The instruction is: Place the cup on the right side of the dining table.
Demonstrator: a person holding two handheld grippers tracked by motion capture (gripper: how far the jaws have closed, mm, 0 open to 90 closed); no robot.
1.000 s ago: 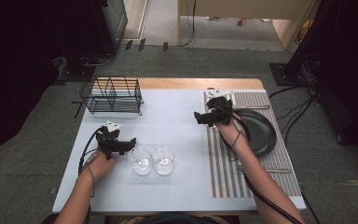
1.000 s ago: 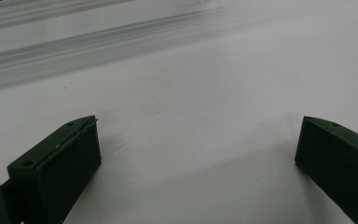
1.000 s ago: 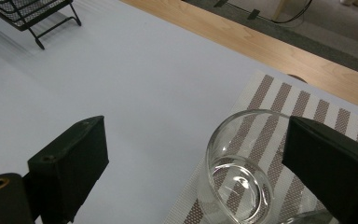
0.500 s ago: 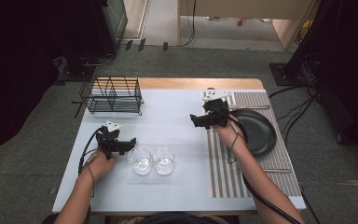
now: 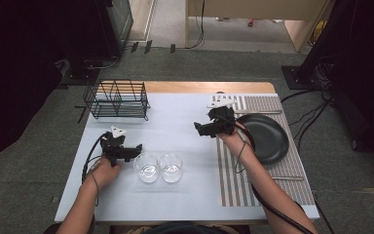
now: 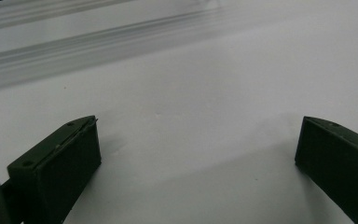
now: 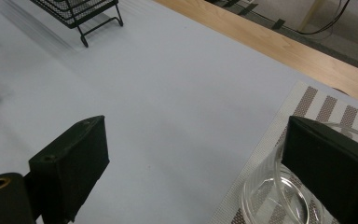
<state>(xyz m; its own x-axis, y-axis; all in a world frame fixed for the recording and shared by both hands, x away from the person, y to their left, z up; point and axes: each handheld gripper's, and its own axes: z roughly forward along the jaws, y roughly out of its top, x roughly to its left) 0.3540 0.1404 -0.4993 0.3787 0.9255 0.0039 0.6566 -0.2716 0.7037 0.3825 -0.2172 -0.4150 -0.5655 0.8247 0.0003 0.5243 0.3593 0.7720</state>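
The mat (image 5: 268,105) lies on the surface (image 5: 175,112) at the frame's right and carries a plate (image 5: 268,139). A bowl (image 7: 270,196) sits at the mat's left edge, lower right in my right gripper view, just by one jaw. My right gripper (image 7: 200,158) is apart and empty, so a careless swing could knock that bowl into the plate. My left gripper (image 5: 135,148), also apart and empty, sits just left of two bowls (image 5: 147,168), and a nudge could clink them.

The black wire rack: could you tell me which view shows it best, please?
The high view: the whole black wire rack stands there unobstructed. The right gripper view catches just its lower corner and a foot.
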